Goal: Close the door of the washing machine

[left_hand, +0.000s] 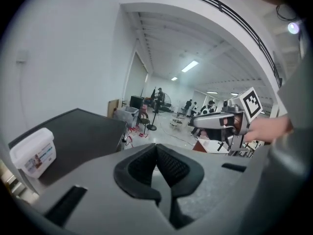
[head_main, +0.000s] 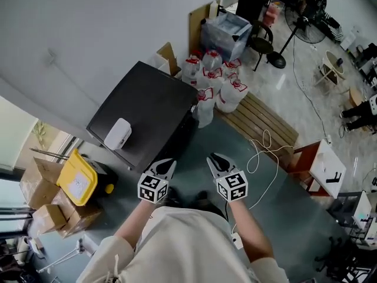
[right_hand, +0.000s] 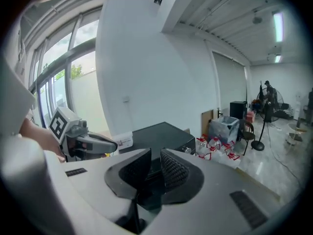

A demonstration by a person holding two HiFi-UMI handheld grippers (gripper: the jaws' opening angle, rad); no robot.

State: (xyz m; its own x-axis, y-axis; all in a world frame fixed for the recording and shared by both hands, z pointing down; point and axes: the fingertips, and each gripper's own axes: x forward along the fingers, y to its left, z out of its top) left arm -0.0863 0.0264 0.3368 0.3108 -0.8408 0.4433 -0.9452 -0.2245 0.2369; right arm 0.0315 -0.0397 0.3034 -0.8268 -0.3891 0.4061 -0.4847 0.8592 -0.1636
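A person stands over the black washing machine [head_main: 147, 114], which sits against the white wall just beyond the left gripper [head_main: 166, 165]; its door cannot be made out. A white tub [head_main: 118, 133] rests on its lid, with water jugs [head_main: 215, 81] clustered at its far right. The left fingers [left_hand: 139, 168] are pressed together, empty. The right gripper [head_main: 217, 161] hovers beside it, its fingers [right_hand: 173, 170] slightly parted, holding nothing.
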